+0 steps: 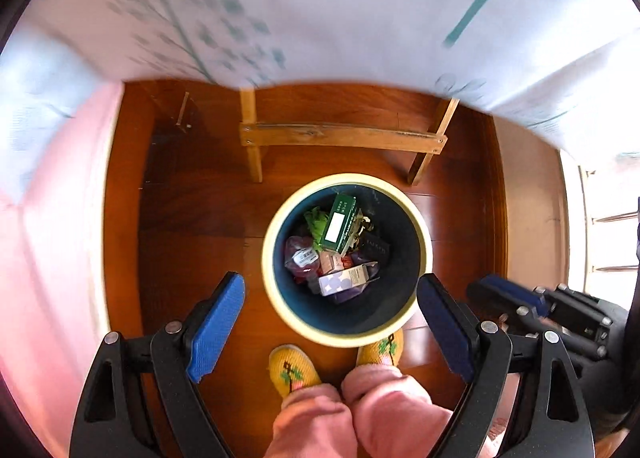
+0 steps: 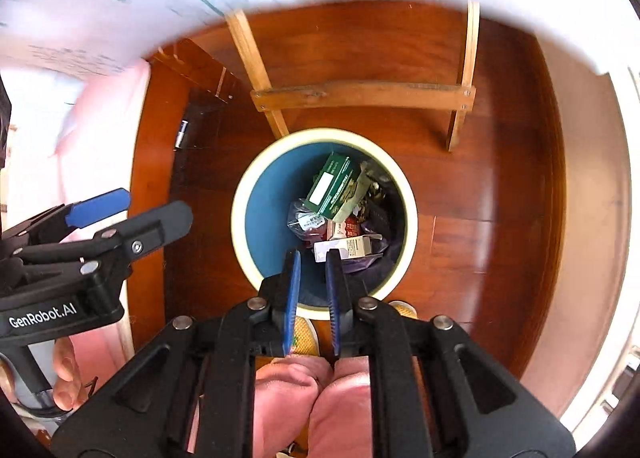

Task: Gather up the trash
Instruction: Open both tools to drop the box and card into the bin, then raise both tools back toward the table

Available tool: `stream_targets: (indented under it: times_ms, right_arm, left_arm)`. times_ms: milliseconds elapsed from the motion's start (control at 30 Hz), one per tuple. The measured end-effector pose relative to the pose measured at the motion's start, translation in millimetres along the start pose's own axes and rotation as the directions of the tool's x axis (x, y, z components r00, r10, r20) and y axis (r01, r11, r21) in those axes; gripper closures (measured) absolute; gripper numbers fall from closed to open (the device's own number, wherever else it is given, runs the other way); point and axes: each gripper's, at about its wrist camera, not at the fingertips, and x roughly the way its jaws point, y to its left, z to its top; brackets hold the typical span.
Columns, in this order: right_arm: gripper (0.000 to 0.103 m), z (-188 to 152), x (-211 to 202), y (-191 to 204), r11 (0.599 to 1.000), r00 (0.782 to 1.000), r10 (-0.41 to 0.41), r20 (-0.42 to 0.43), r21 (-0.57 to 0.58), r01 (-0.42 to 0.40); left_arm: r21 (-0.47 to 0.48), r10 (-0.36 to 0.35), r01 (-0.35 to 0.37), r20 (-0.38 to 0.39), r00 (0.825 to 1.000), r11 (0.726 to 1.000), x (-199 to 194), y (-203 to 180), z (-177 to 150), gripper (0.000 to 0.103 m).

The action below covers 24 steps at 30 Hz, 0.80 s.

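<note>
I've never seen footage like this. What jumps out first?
A round bin with a cream rim stands on the dark wooden floor, directly below both cameras, holding a green box and other packaging. The left gripper hangs wide open over it; the right gripper is nearly closed, nothing between its blue pads. Yellow knitted slippers peek out beside the bin.

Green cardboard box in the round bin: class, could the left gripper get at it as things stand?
Probably yes: the green cardboard box lies on top in the round bin, uncovered, and the left gripper hangs open above.
</note>
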Motion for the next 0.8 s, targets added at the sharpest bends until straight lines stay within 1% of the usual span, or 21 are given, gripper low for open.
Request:
stream_targets:
  times_ms: [100,200,300,333,433,467,533,600,733,800]
  right_arm:
    - [0.092,5.6,-36.7,10.0,1.0,1.0,-0.002,0.005,-0.011,0.002]
    - [0.092,8.8,-83.8,22.0,1.0,1.0,-0.008,0.01,-0.015,0.008]
    - [0.092,10.5,-140.2,37.6,1.0,0.999,-0.012,0.032,-0.027,0.013]
    - [0.092,10.5,-159.2,42.9,0.999,0.999,-0.011,0.043,-0.032,0.012]
    - [0.092,12.2,-214.8,61.8,0.999,0.997,-0.011,0.076,-0.047,0.015]
    - [0.092,13.0,-233.0,68.2,0.998,0.996,-0.011,0.091,-0.052,0.016]
    - [0.092,15.1,-264.7,79.9,0.998,0.992,-0.015,0.128,-0.06,0.022]
    - [0.092,18.6,-295.9,90.6,0.998,0.984,-0.019,0.18,-0.062,0.03]
    - [0.092,28.4,-347.9,106.1,0.996,0.954,-0.043,0.295,-0.057,0.063]
    - [0.092,34.8,-370.4,112.6,0.995,0.936,-0.055,0.348,-0.058,0.08]
  left_arm:
    - [-0.006,0.004,-0.004,-0.005,1.0,1.0,-49.6,-2.8,-1.8,0.014]
    - [0.016,-0.016,0.016,-0.007,1.0,1.0,-107.4,-8.4,0.6,0.014]
    - [0.066,-0.044,0.042,0.037,0.998,0.997,-174.9,-18.0,6.4,0.014]
    - [0.081,-0.046,0.042,0.055,0.997,0.996,-191.9,-22.3,7.4,0.014]
    - [0.138,-0.071,0.054,0.12,0.99,0.989,-251.3,-30.8,15.6,0.014]
    - [0.155,-0.084,0.06,0.151,0.985,0.986,-273.2,-31.9,18.9,0.014]
    - [0.178,-0.099,0.064,0.195,0.976,0.982,-305.0,-33.8,23.2,0.014]
    - [0.196,-0.118,0.07,0.245,0.962,0.978,-335.8,-33.8,27.3,0.014]
    - [0.227,-0.15,0.078,0.321,0.935,0.971,-386.8,-32.3,38.8,0.014]
    - [0.236,-0.165,0.085,0.344,0.925,0.968,-406.9,-31.2,43.2,0.014]
